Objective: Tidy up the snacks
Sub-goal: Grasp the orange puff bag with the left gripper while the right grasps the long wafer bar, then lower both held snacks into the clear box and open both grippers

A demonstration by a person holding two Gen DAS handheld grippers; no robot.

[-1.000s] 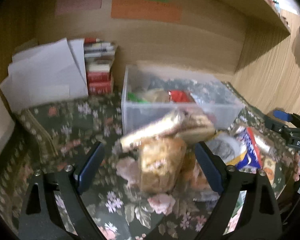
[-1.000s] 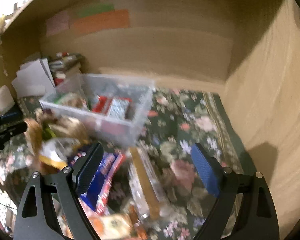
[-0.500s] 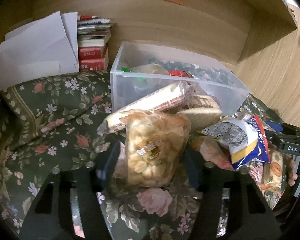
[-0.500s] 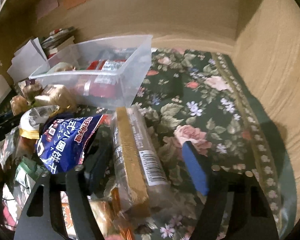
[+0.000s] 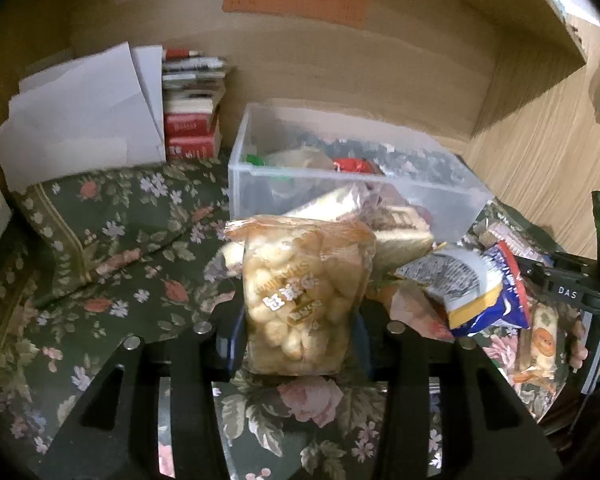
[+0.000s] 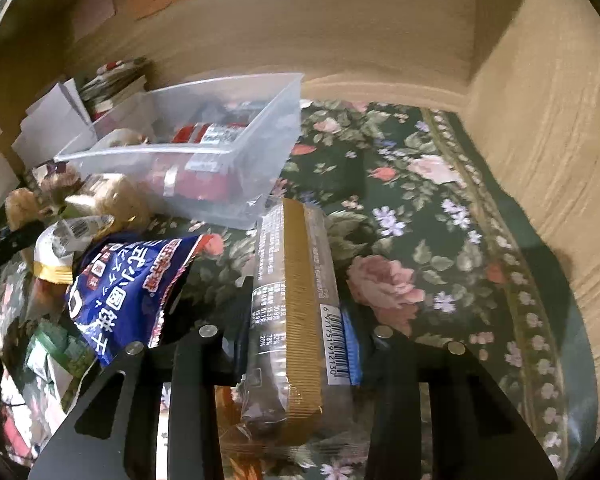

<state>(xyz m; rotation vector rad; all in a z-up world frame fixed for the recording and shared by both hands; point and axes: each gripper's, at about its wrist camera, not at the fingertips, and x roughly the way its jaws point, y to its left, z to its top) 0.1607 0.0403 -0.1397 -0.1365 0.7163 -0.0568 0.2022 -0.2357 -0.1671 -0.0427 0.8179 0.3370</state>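
My left gripper point(image 5: 296, 344) is shut on a clear bag of pale puffed snacks point(image 5: 300, 296), held upright in front of the clear plastic bin point(image 5: 452, 192). The bin holds several snacks, one red. My right gripper point(image 6: 296, 340) is shut on a long clear pack of brown wafers point(image 6: 296, 308), lying lengthwise between the jaws, just in front of the bin's near corner point(image 6: 284, 128). A blue snack bag point(image 6: 128, 288) lies to the left of the right gripper; it also shows in the left wrist view point(image 5: 500, 300).
A floral green cloth point(image 6: 420, 220) covers the surface inside a wooden alcove point(image 6: 540, 120). Stacked books point(image 5: 192, 120) and white paper point(image 5: 84, 116) stand at the back left. More loose snacks point(image 5: 540, 340) lie in a pile between the grippers.
Both grippers have shut: the left on the puffed snack bag, the right on the wafer pack. The left has lifted its bag slightly.
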